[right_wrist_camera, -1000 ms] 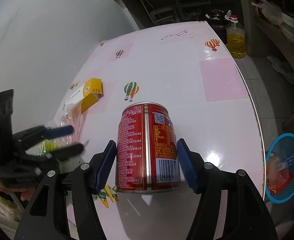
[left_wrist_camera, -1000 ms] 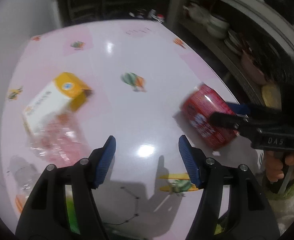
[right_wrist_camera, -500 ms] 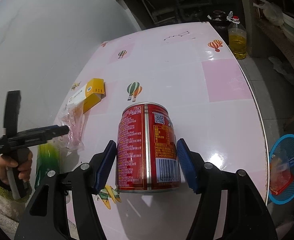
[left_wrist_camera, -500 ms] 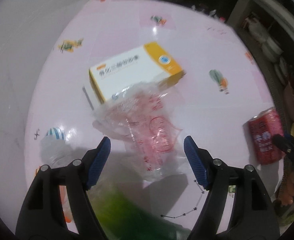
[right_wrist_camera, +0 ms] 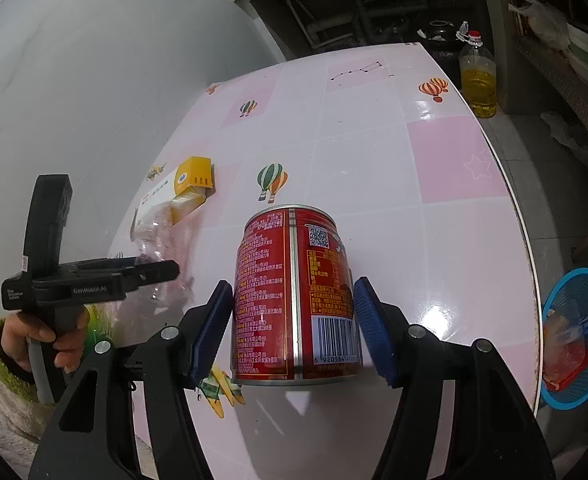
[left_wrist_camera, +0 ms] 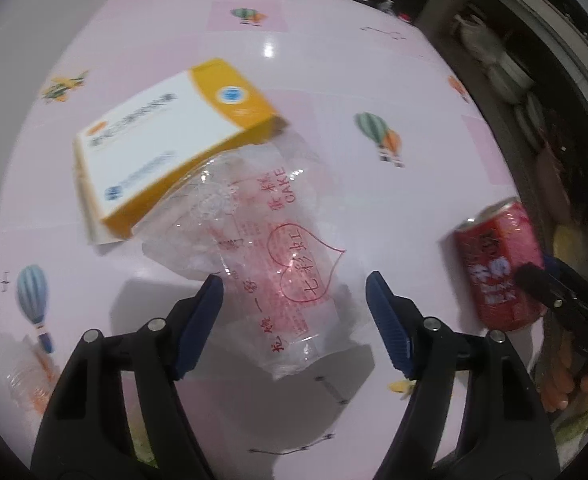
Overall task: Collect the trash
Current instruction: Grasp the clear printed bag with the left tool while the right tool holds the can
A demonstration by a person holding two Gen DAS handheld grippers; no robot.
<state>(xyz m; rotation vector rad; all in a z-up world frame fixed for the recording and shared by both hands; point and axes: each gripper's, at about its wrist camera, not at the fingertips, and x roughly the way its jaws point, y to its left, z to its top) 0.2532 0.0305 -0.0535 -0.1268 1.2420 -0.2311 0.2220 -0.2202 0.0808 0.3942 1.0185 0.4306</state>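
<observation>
Left gripper [left_wrist_camera: 294,308] over the clear plastic wrapper [left_wrist_camera: 278,264], right gripper [right_wrist_camera: 292,320] round the red can [right_wrist_camera: 294,296].

L jaws have just been closing a bit; wrapper sits between the blue pads, which don't look to press it yet, so still apart. Wrapper lies flat on the pink table [left_wrist_camera: 374,60], one end tucked against the yellow-and-white box [left_wrist_camera: 166,136]. R pads touch both sides of the can, which stands upright on the table near the front edge. Blue basket [right_wrist_camera: 582,340] w/ red scraps sits on the floor beyond the table's right edge. Hand [right_wrist_camera: 50,336] w/ a green cuff grips the L tool.
</observation>
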